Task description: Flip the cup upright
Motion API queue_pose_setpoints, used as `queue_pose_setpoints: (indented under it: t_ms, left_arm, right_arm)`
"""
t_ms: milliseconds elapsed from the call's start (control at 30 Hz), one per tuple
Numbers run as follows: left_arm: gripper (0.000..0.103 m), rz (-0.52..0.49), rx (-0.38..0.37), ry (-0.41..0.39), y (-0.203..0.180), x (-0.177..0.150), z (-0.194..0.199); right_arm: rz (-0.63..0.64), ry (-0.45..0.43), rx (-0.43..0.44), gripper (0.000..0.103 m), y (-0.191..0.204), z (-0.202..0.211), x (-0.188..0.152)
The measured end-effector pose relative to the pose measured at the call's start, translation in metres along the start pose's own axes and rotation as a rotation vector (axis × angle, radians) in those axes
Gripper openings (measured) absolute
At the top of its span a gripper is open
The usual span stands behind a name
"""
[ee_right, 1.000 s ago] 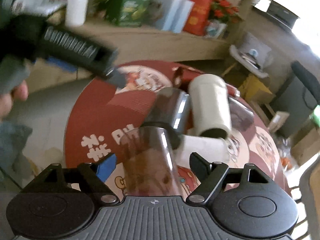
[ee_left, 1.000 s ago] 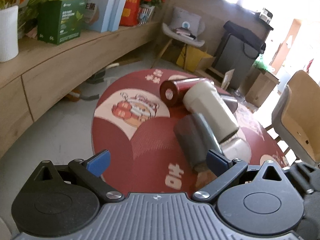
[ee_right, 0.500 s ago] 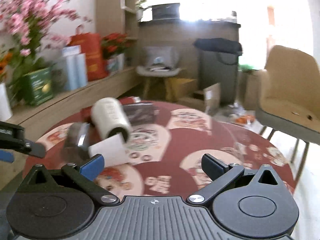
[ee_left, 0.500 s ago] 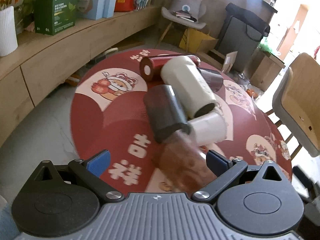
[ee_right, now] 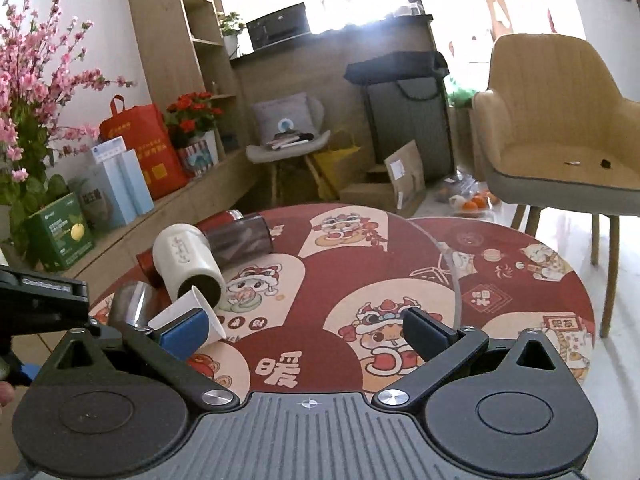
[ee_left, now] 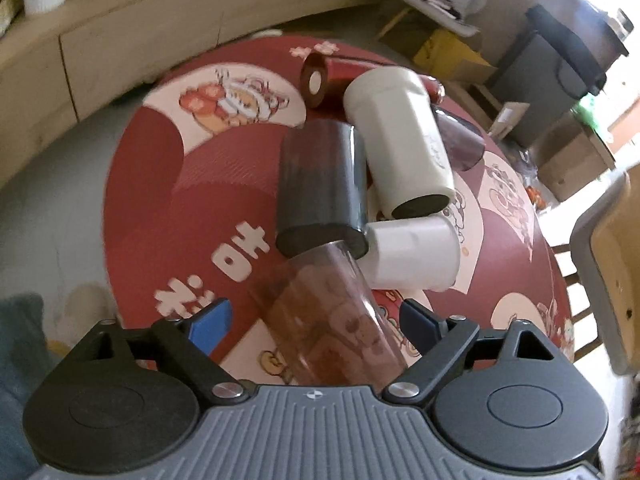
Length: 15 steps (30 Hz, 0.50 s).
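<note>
Several cups lie on their sides in a pile on the round red table [ee_left: 152,184]. A clear brown tumbler [ee_left: 328,320] lies between the open fingers of my left gripper [ee_left: 316,320], which do not touch it. Beyond it lie a dark grey cup [ee_left: 320,184], a small white cup [ee_left: 412,256], a tall white cup [ee_left: 400,136], a red cup [ee_left: 320,76] and a dark translucent cup [ee_left: 460,144]. My right gripper [ee_right: 304,328] is open and empty over the table, to the right of the pile; the tall white cup [ee_right: 184,260] shows at its left.
A wooden bench [ee_left: 120,32] with boxes and plants runs behind the table. A beige chair [ee_right: 560,132] stands at the right, by a second red table [ee_right: 520,272]. A small chair, cardboard boxes and a black bin [ee_right: 404,116] stand on the floor behind.
My left gripper has moved down and forward, so the clear brown tumbler now lies between its fingers. My right gripper has swung away from the pile and settled facing across the table.
</note>
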<state>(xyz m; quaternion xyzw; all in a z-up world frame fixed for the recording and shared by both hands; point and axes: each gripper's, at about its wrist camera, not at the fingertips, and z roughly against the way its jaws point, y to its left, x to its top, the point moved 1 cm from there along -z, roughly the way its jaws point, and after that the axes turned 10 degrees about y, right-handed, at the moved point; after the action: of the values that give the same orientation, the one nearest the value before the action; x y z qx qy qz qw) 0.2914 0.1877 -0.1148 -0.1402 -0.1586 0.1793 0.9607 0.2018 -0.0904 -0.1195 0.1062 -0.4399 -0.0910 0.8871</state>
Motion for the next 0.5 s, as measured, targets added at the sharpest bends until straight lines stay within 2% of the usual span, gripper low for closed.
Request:
queue_pose_setpoints:
  t_ms: [67,133,300,500]
  left_arm:
    - [0.090,0.037,-0.017,0.024,-0.001,0.002,-0.008]
    - [0.084,0.063,-0.028,0.039,-0.003,0.003,-0.014]
    - [0.078,0.055,-0.009,0.028,-0.006,0.002,-0.019]
    - [0.078,0.014,-0.031,0.015,-0.002,0.001,-0.022]
  right_arm:
    - [-0.007,0.004,-0.012,0.103,-0.001,-0.003,0.001]
    - [-0.024,0.016,-0.012,0.103,-0.005,-0.007,0.002]
    - [-0.020,0.027,-0.021,0.103,-0.005,-0.014,0.002]
    - [-0.023,0.040,-0.022,0.103,-0.008,-0.020,0.000]
